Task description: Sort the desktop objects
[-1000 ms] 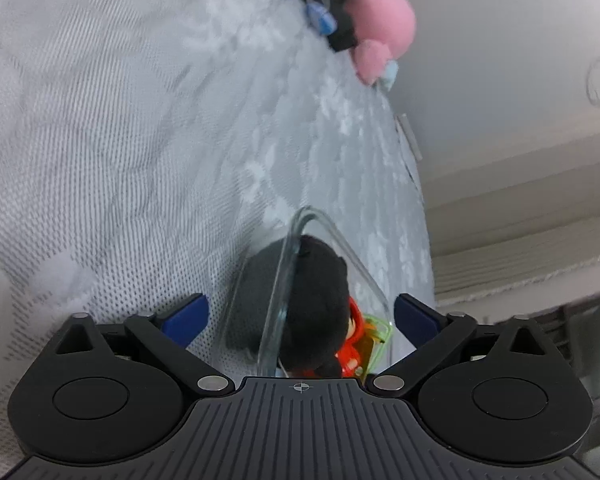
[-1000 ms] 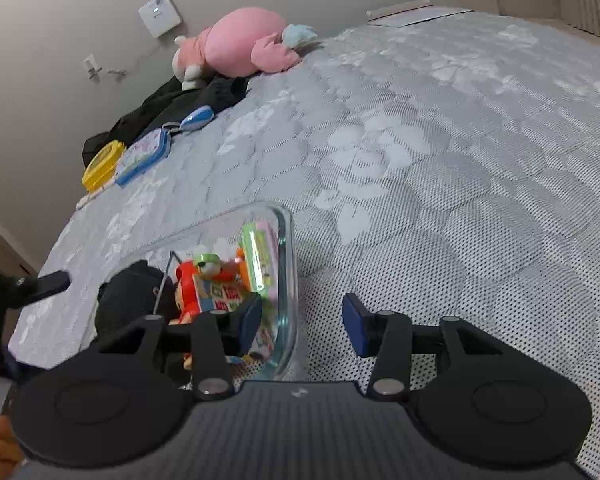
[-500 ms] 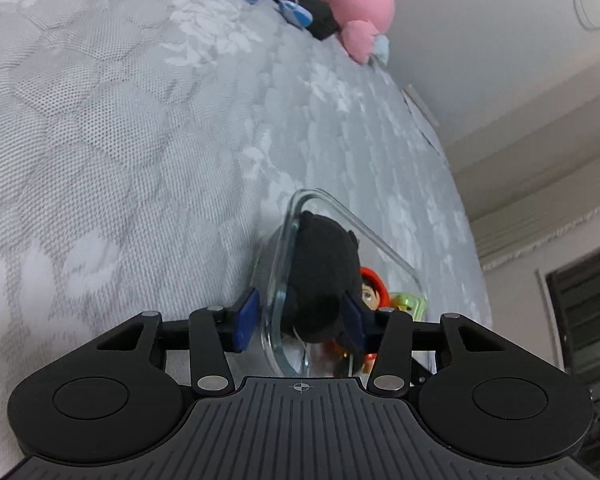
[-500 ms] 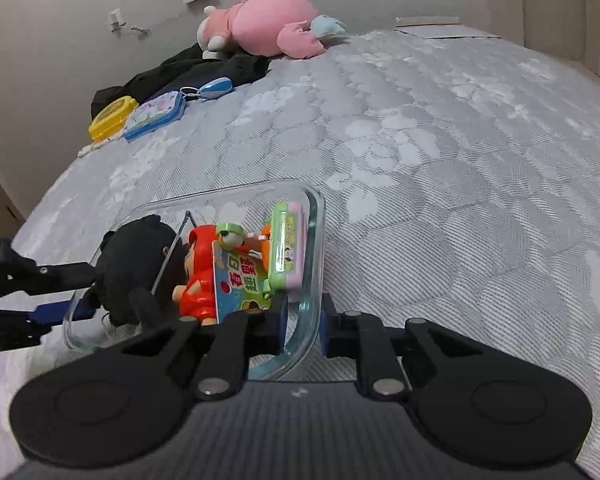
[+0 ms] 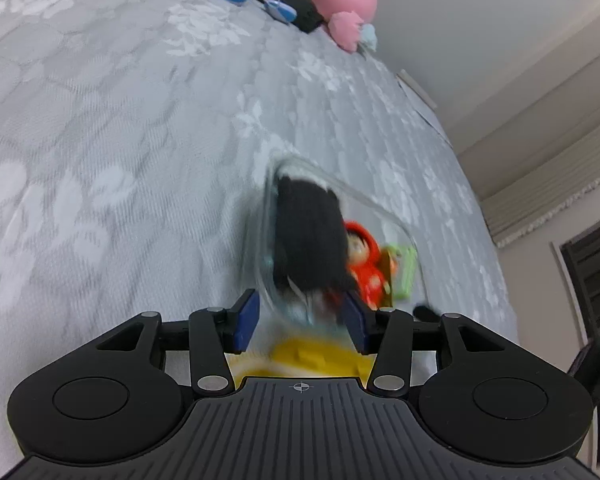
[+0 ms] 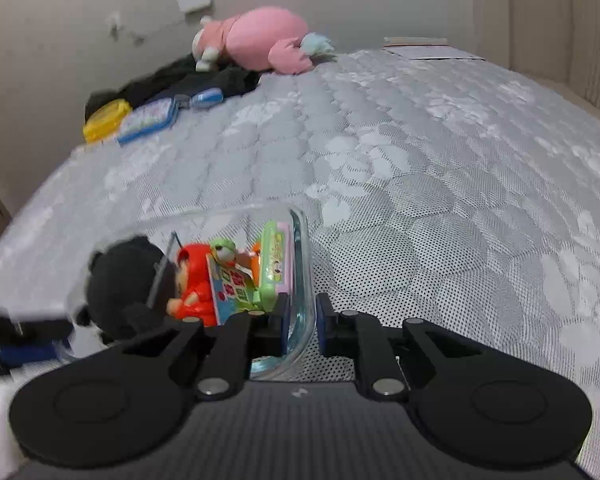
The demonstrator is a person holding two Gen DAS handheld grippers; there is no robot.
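Note:
A clear glass container (image 6: pixel 300 264) sits on the grey mattress and holds a black plush toy (image 6: pixel 124 280), a red doll (image 6: pixel 192 288) and a green-and-pink case (image 6: pixel 274 260). My right gripper (image 6: pixel 302 322) is shut on the container's right wall. My left gripper (image 5: pixel 300 320) is narrowed around the container's opposite end (image 5: pixel 264 240), one finger outside the wall, one by the black plush (image 5: pixel 312 236); whether its pads grip the glass is blurred. The red doll (image 5: pixel 364 256) and green case (image 5: pixel 406 272) show behind the plush.
At the far end lie a pink plush (image 6: pixel 260 40), black cloth (image 6: pixel 188 80), a yellow box (image 6: pixel 106 120), a blue-rimmed case (image 6: pixel 148 120) and a blue keyring (image 6: pixel 208 98). A yellow object (image 5: pixel 316 356) shows under the left gripper. The mattress edge is at the left (image 6: pixel 4 248).
Both grippers closed in on the container: the right from open to shut on its right wall, the left from wide open to narrow around the other end. The left view is now motion-blurred.

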